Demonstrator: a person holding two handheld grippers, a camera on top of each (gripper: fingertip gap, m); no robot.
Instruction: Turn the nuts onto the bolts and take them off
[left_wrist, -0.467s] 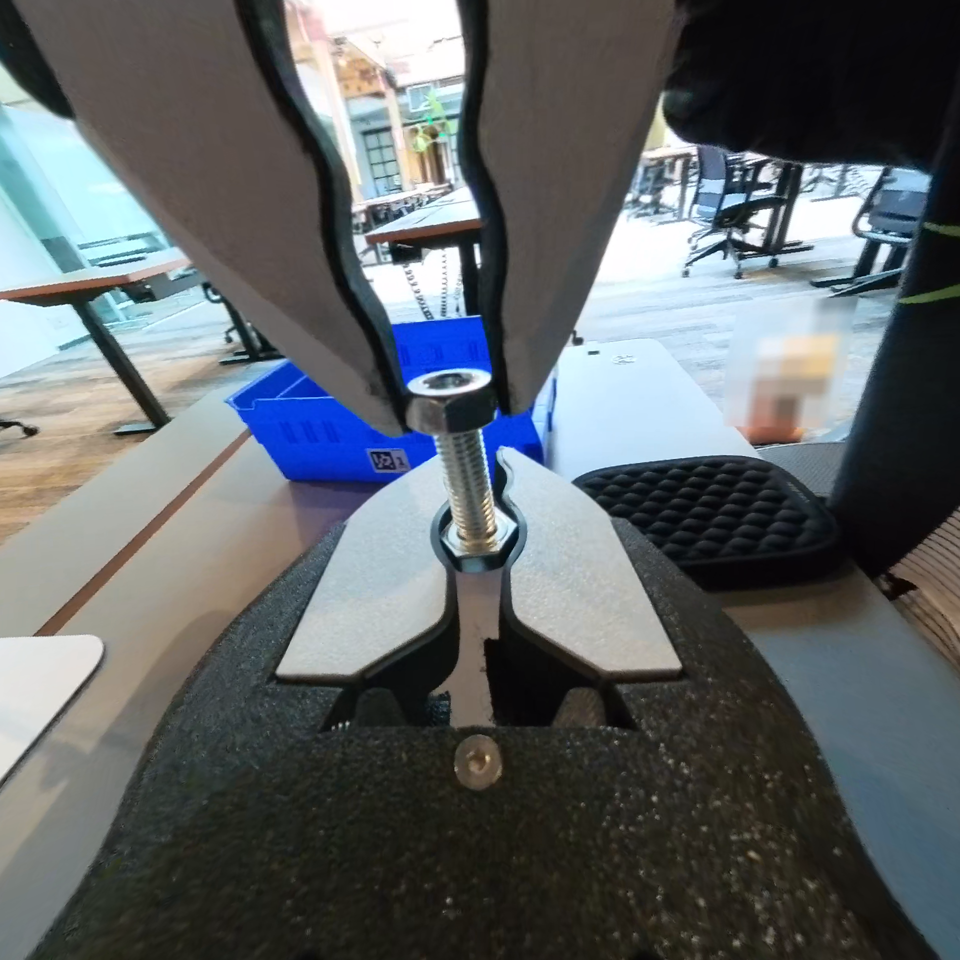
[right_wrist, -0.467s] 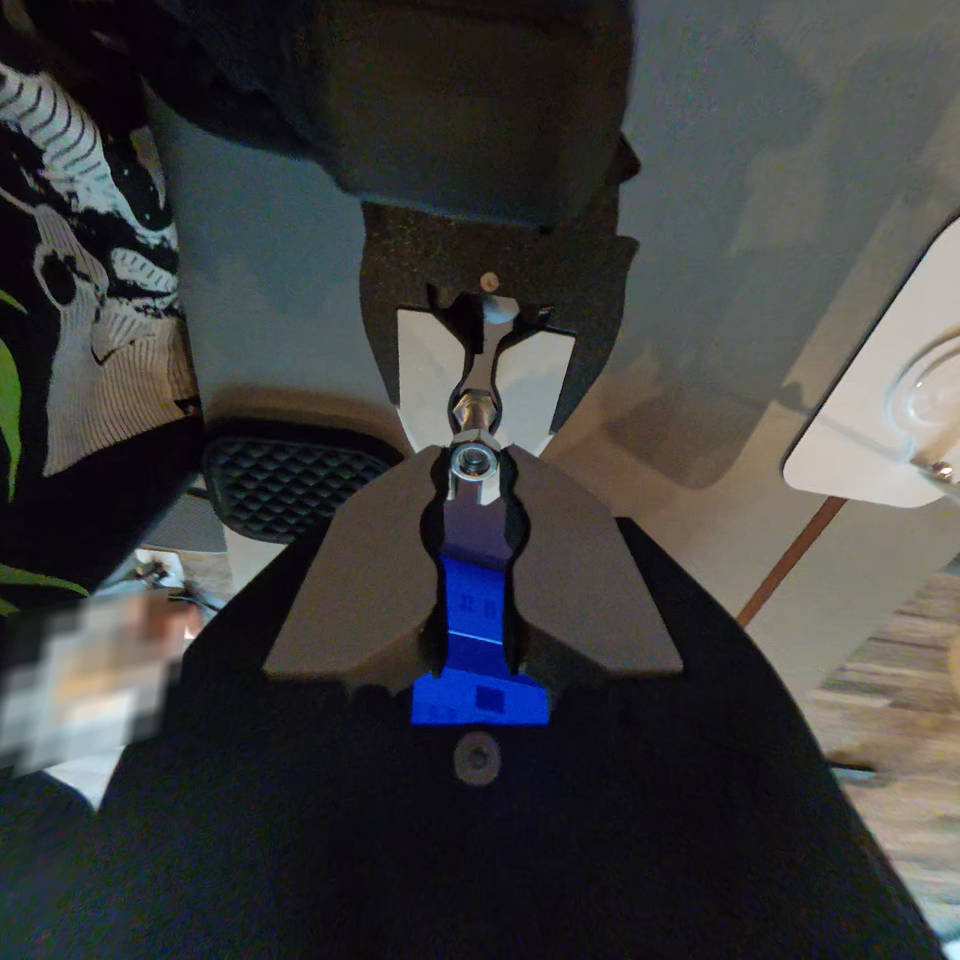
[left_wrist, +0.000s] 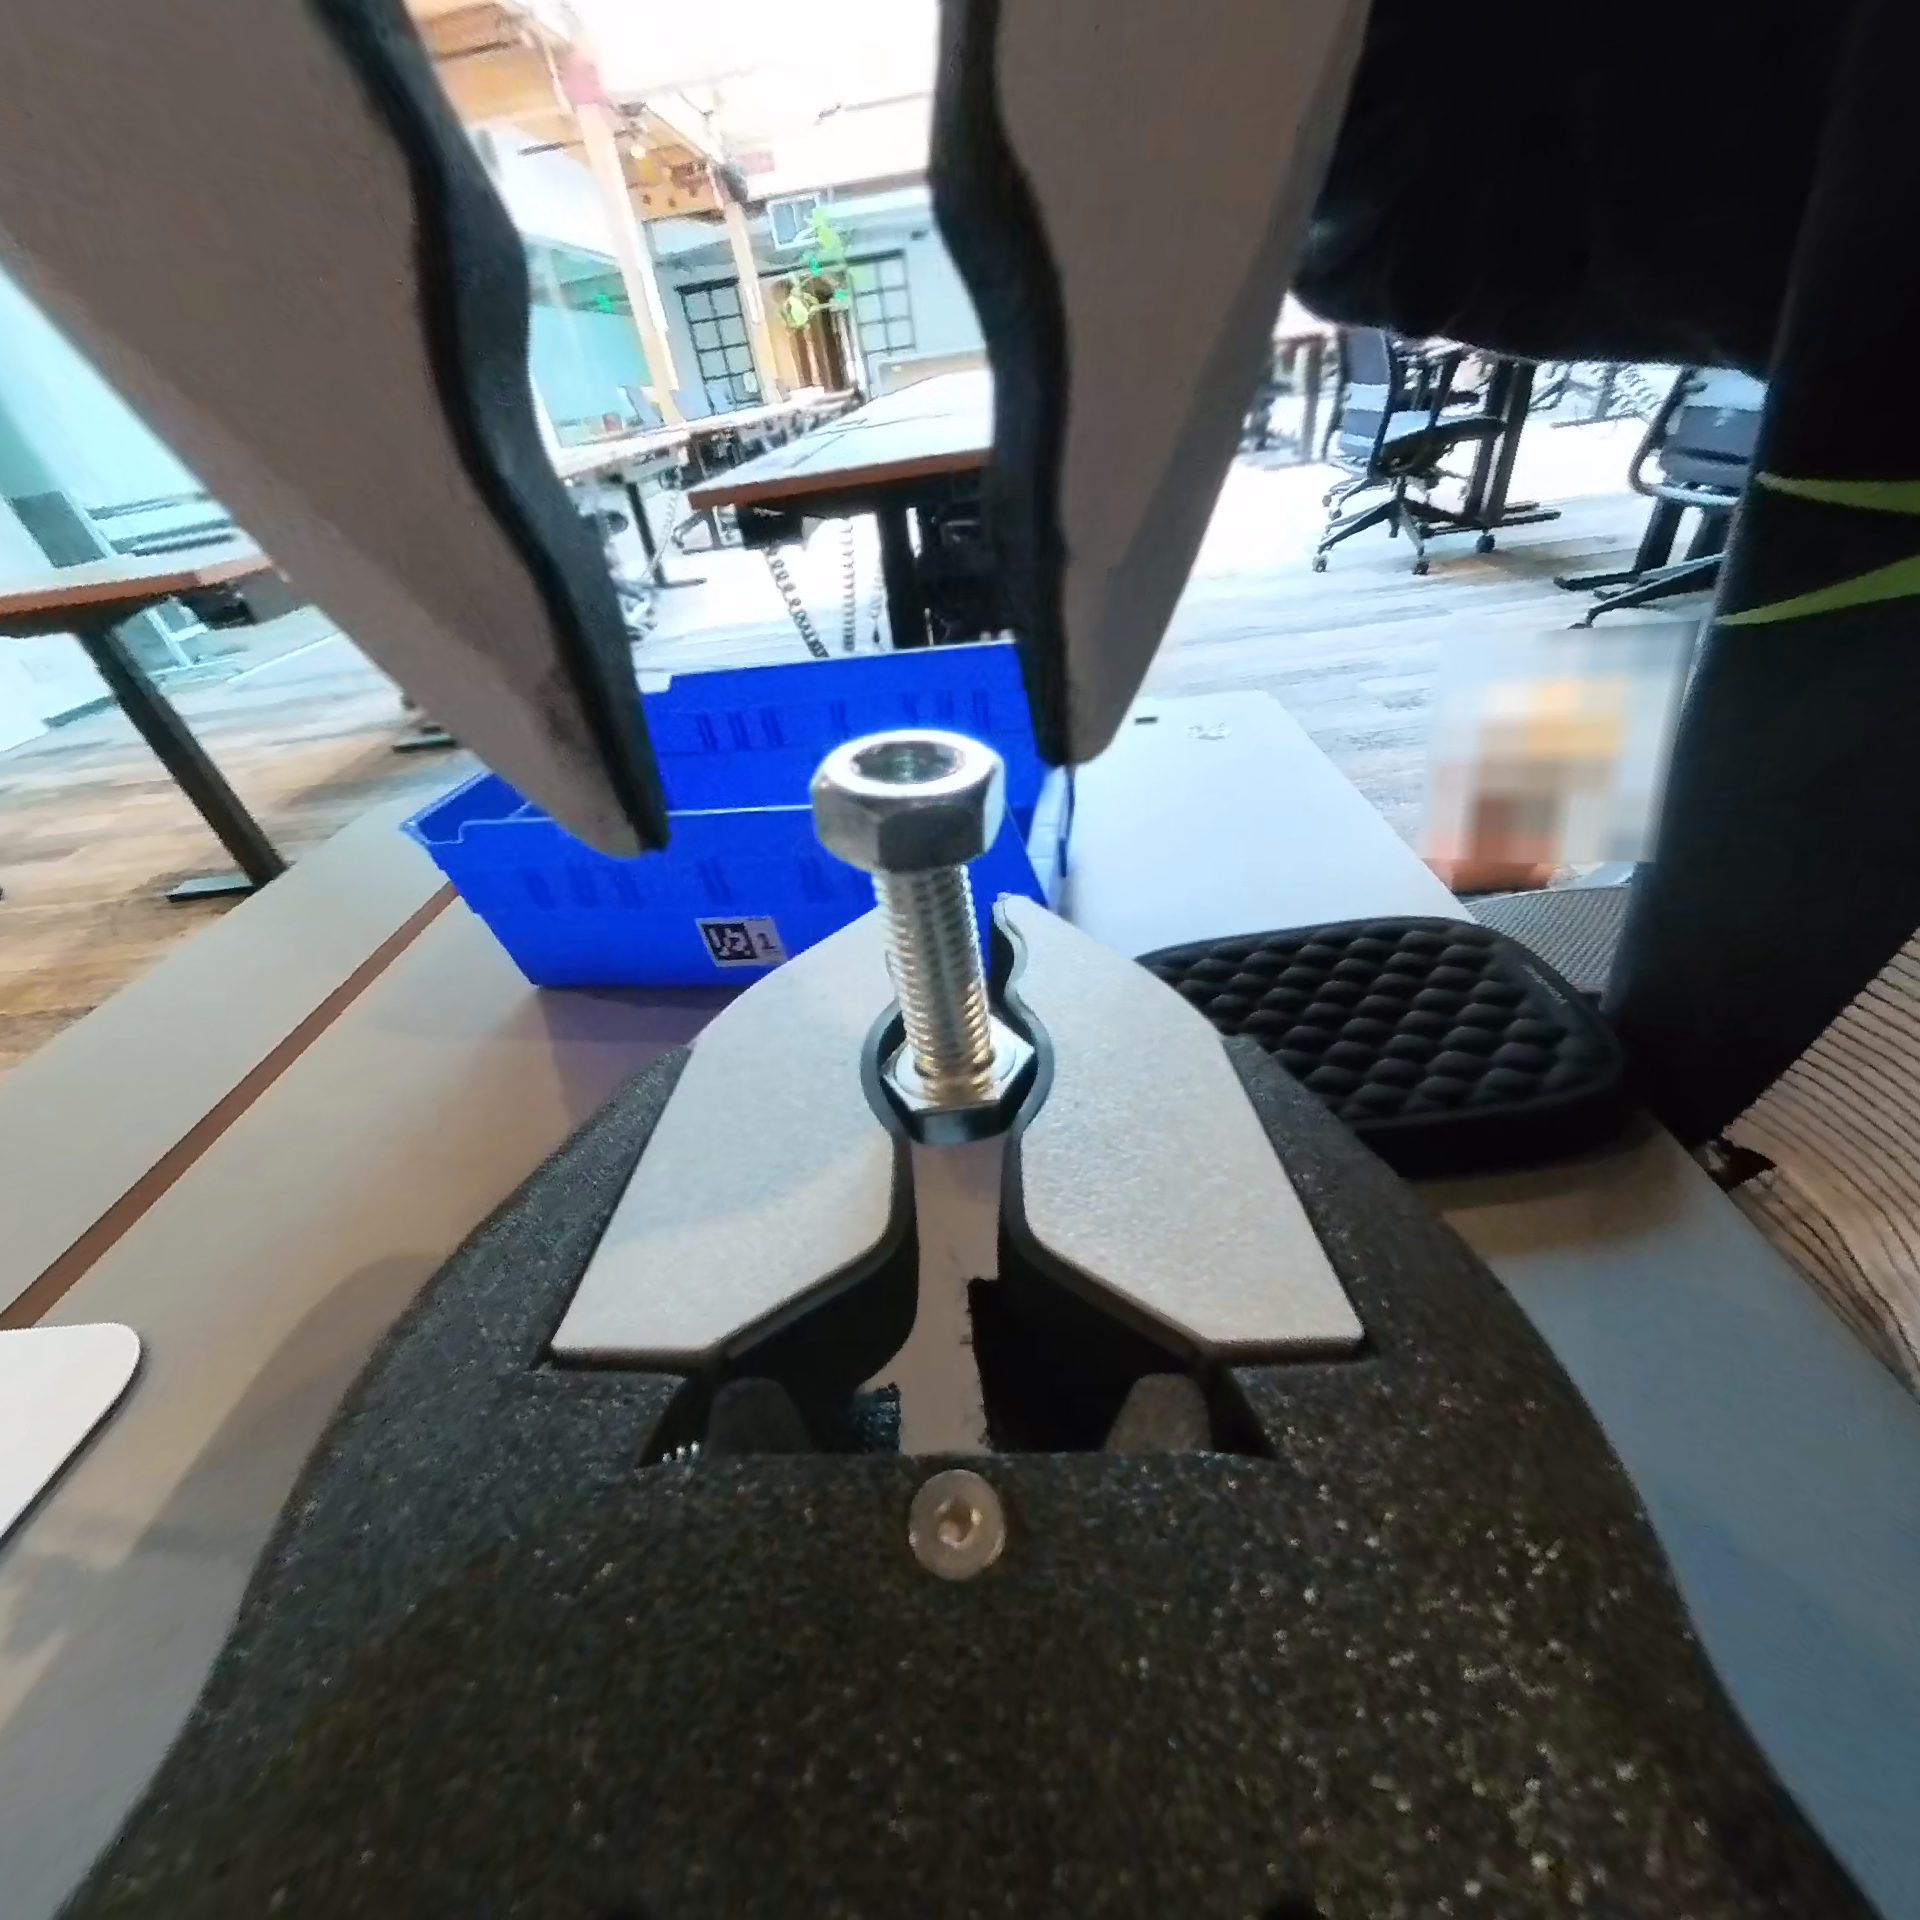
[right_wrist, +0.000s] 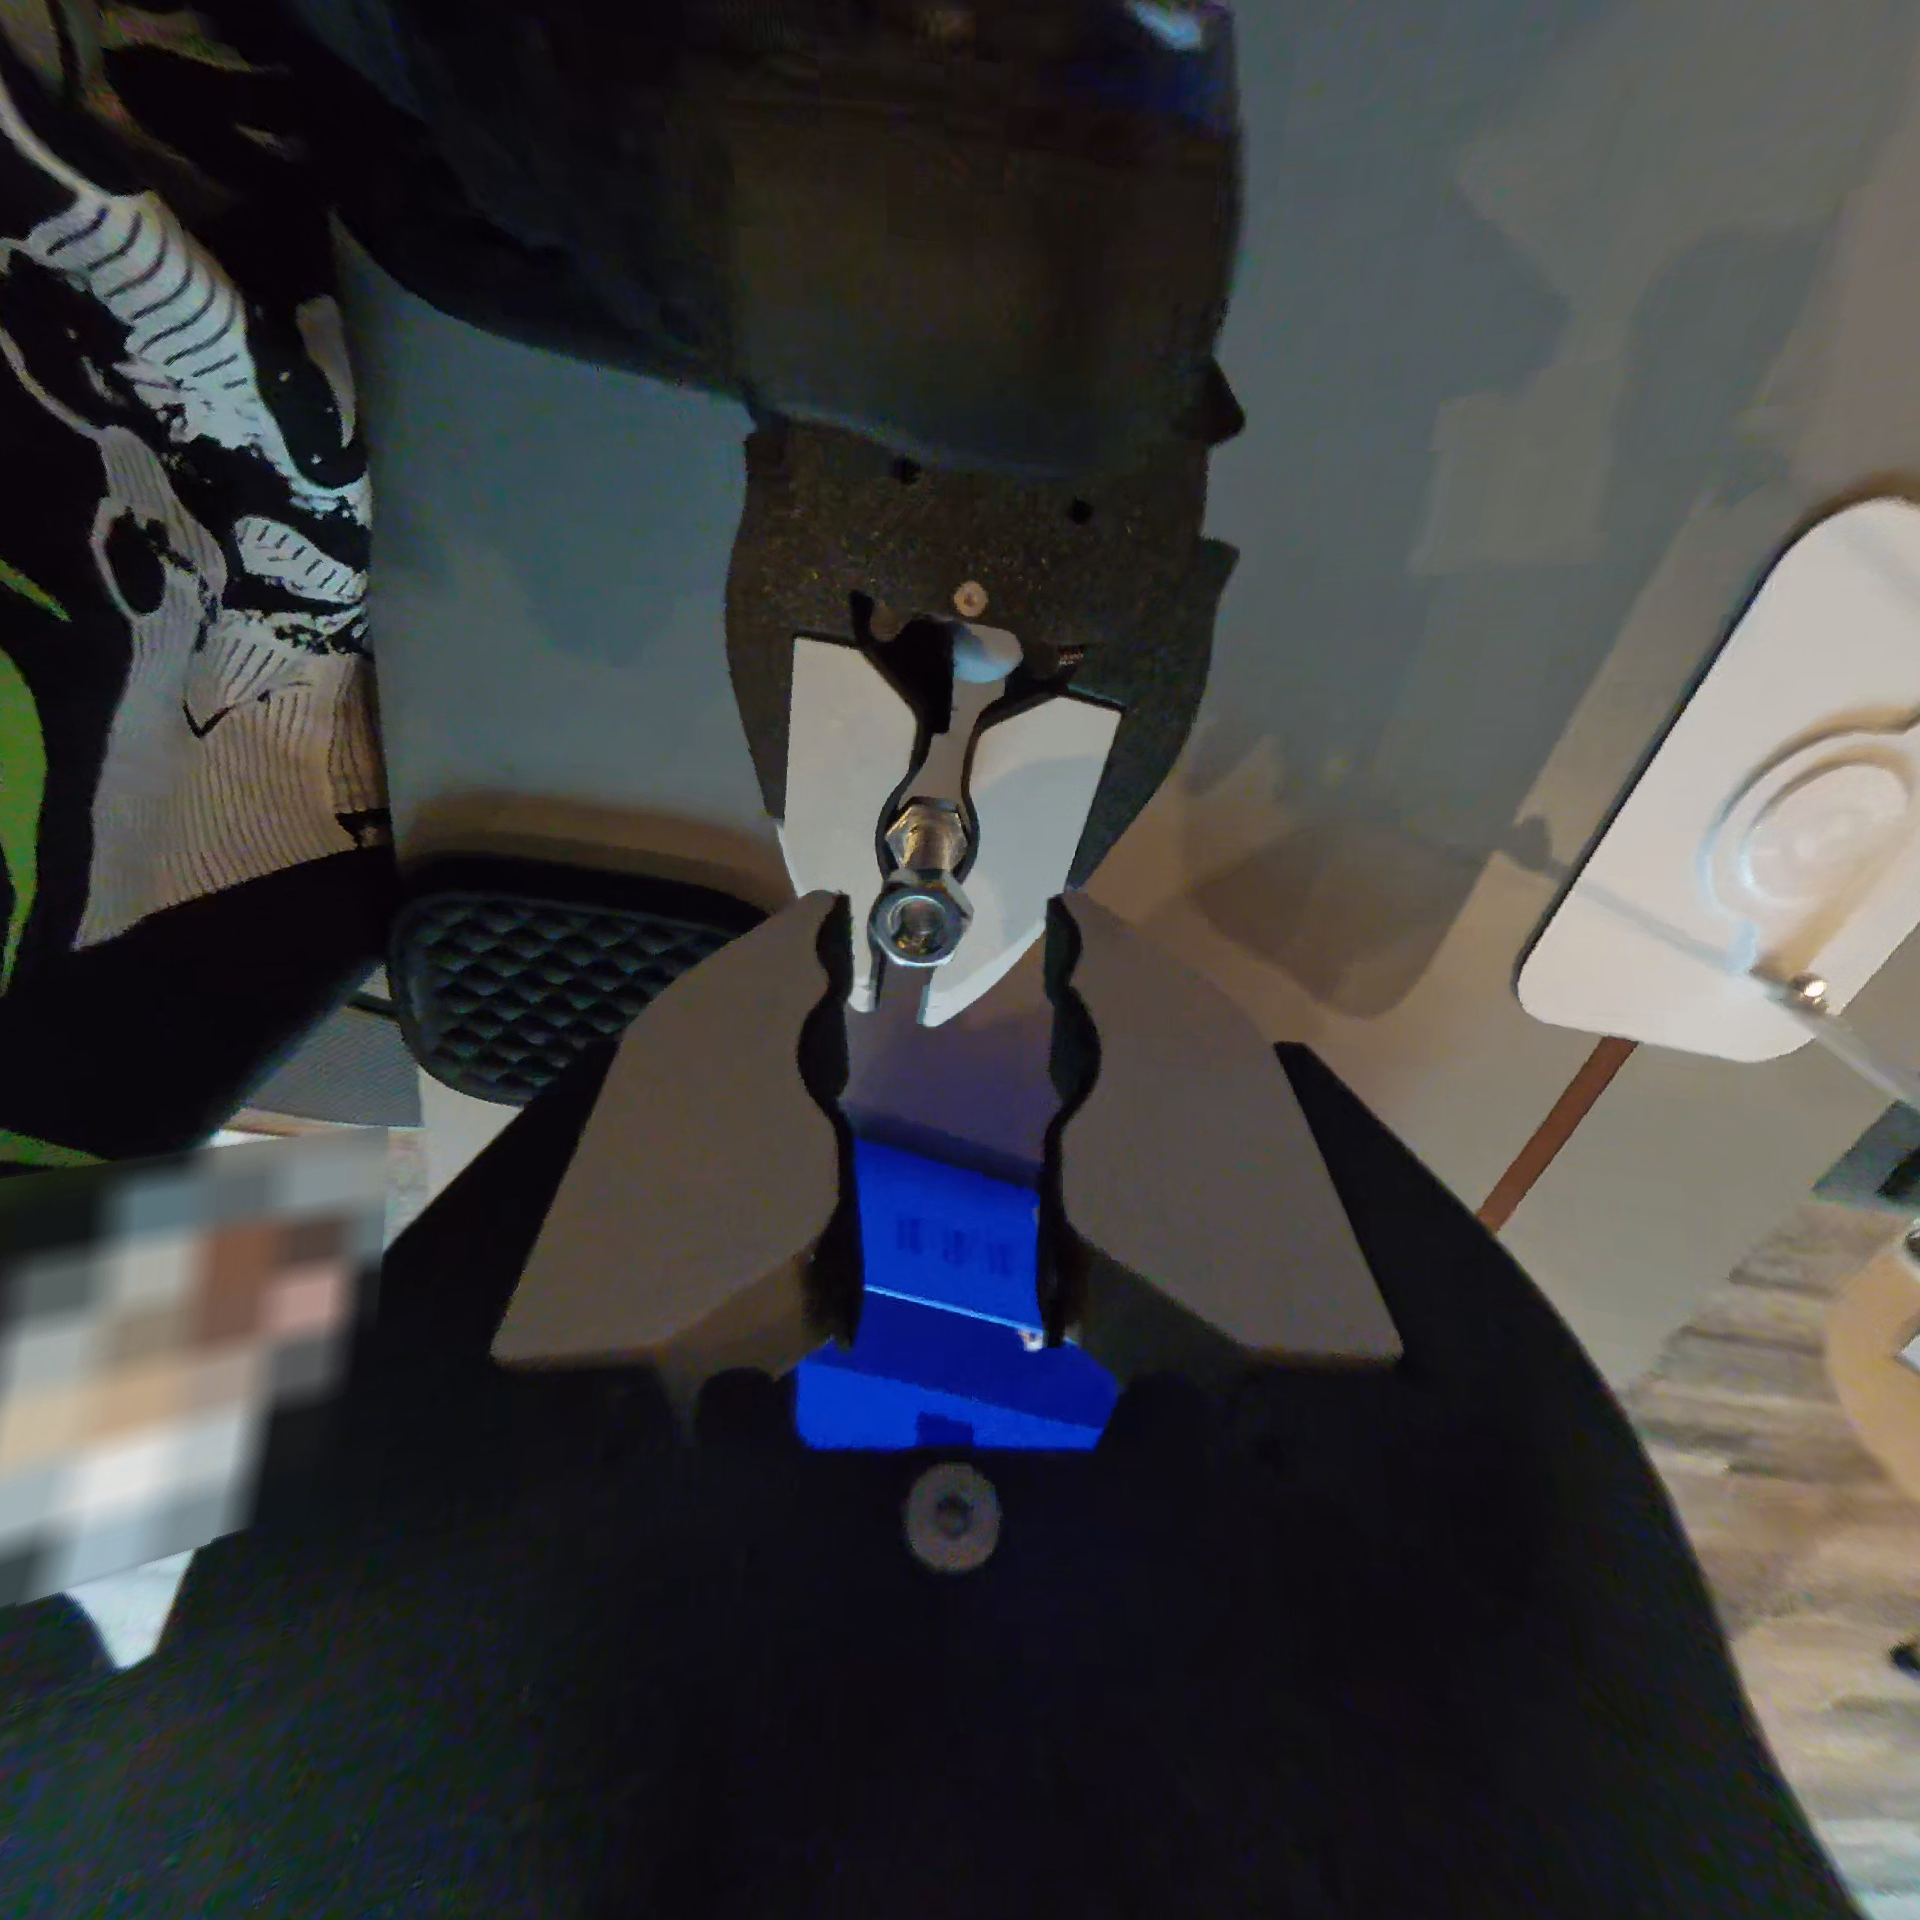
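A silver bolt (left_wrist: 928, 966) stands upright, its hex head (left_wrist: 951, 1086) clamped at the bottom between the pads of my left gripper (left_wrist: 951, 1049), which is shut on it. A hex nut (left_wrist: 906, 805) sits on the bolt's top end. My right gripper (left_wrist: 847, 790) comes down from above, jaws open on either side of the nut without touching it. In the right wrist view my right gripper (right_wrist: 940, 935) is open around the nut (right_wrist: 923, 920), with the left gripper (right_wrist: 925, 862) beyond holding the bolt.
A blue bin (left_wrist: 727, 894) stands on the grey table (left_wrist: 260, 1091) just behind the bolt. A black textured pad (left_wrist: 1382, 1039) lies to the right, next to a person's dark clothing (left_wrist: 1818, 727). A white tray (right_wrist: 1714, 831) lies on the table's left part. Tip to tip, the grippers are about 7 cm apart.
My right gripper was shut on the nut; it has opened and let go. The nut stays on the bolt. The left gripper still holds the bolt.
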